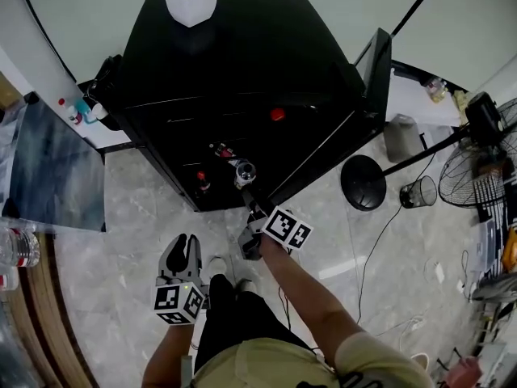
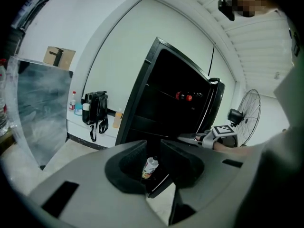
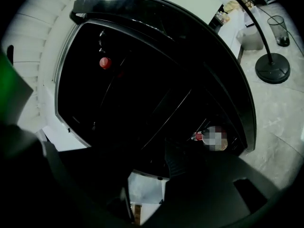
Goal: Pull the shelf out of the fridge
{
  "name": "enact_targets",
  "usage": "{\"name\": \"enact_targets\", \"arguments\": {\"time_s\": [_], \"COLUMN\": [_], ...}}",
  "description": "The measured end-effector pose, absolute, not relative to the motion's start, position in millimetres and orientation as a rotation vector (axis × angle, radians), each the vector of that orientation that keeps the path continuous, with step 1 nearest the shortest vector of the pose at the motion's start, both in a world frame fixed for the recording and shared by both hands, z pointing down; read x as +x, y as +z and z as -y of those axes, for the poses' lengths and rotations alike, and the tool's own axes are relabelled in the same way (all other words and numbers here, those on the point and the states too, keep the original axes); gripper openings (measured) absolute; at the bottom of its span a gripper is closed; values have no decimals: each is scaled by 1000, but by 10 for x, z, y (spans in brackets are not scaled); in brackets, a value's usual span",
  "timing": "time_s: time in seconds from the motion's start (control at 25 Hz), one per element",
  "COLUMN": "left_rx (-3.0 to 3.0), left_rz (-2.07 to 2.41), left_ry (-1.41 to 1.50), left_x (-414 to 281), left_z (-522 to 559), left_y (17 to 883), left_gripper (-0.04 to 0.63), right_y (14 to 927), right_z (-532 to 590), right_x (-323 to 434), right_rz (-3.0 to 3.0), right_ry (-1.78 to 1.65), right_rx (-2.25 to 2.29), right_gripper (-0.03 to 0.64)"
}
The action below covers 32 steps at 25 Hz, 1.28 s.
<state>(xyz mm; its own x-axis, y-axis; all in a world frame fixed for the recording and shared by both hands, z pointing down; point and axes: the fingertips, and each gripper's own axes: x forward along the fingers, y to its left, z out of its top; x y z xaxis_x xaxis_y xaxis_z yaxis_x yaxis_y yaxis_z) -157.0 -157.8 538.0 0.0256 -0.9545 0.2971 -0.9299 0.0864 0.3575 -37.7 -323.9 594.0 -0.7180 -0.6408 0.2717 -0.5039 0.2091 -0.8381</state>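
1. At the foot of the open black fridge [image 1: 242, 63], the right gripper [image 1: 252, 204] reaches into the lowest compartment. Its marker cube [image 1: 288, 227] sits just outside the fridge's front edge.
2. The right gripper view shows its jaws standing apart with a pale patch in the gap and nothing clamped between them. That view is too dark to tell whether either jaw touches a shelf.
3. The shelves [image 3: 173, 113] sit inside the fridge and show as thin slanted lines across the dark interior. The upper shelf [image 1: 234, 101] carries a small red object [image 1: 277, 114].
4. A clear bottle [image 1: 245, 172] stands low in the fridge, just beyond the right gripper's tip. A red-capped bottle [image 1: 202, 183] stands to its left.
5. The left gripper [image 1: 184, 239] is held back from the fridge, above the floor [image 1: 129, 217] and beside the person's leg [image 1: 230, 314]. Its jaws are open and empty. The left gripper view looks through their gap at a bottle low in the fridge, well apart from them.
6. The fridge door [image 1: 376, 71] is swung open to the right, and a potted plant [image 1: 191, 2] stands on top of the fridge.
7. A glass panel [image 1: 56, 168] stands at the left, and a black bag [image 2: 95, 110] hangs by the wall. A fan [image 1: 485, 164], a round stand base [image 1: 363, 183] and a wire bin [image 1: 418, 191] stand on the right.
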Motion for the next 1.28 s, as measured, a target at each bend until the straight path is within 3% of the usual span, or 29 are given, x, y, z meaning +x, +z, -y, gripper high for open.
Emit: {"name": "enact_targets", "arguments": {"time_s": [1.28], "left_rx": [1787], "left_rz": [1843], "left_ry": [-139], "left_x": [-1828], "left_z": [2272], "left_y": [5971], "left_gripper": [74], "right_y": [6389], "right_z": [4532], "right_x": [-557], "right_rz": [-1975], "right_ry": [-1567], "right_rx": [-1263], "right_gripper": [158]}}
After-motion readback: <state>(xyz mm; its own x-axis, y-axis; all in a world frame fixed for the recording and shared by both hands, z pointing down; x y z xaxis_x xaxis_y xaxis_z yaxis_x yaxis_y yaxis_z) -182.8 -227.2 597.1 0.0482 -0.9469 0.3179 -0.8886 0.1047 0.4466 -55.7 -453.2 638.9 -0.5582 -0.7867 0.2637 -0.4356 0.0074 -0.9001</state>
